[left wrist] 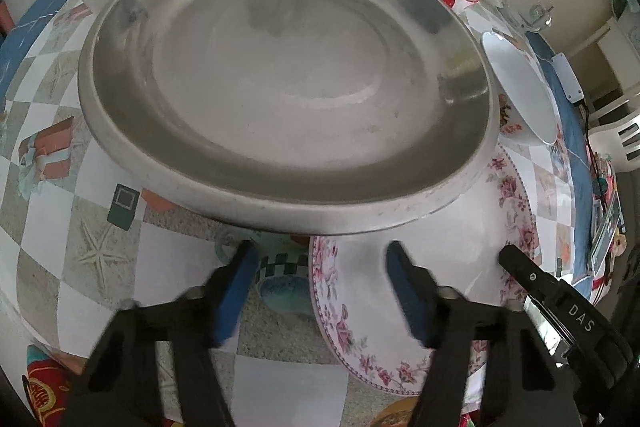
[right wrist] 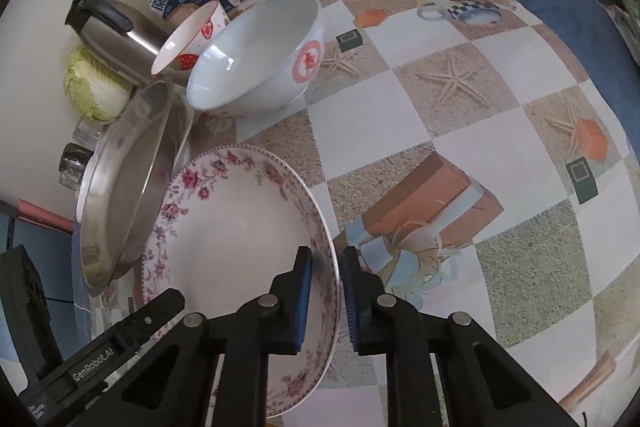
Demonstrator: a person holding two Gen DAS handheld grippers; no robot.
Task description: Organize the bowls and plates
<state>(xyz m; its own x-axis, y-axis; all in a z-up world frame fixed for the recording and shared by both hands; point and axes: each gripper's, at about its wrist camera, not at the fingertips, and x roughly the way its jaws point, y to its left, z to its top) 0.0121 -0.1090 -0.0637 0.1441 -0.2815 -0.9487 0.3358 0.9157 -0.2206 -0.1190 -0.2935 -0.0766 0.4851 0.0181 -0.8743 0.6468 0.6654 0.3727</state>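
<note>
Steel plate (left wrist: 280,79) overlapping floral plate (right wrist: 240,227), right gripper (right wrist: 326,291) jaws clamping its rim, left gripper (left wrist: 320,287) jaws parted (half-wide) — gripping nothing.

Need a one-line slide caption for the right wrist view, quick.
Right gripper shut on the floral plate rim, steel pan overlapping its far edge, two bowls behind.

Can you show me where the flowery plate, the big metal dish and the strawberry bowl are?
Floral plate (right wrist: 240,227): right wrist view, its bare white centre.
Metal dish (left wrist: 280,75): left wrist view, its flat inner bottom.
Strawberry bowl (right wrist: 188,61): right wrist view, a strawberry on its outer wall.
</note>
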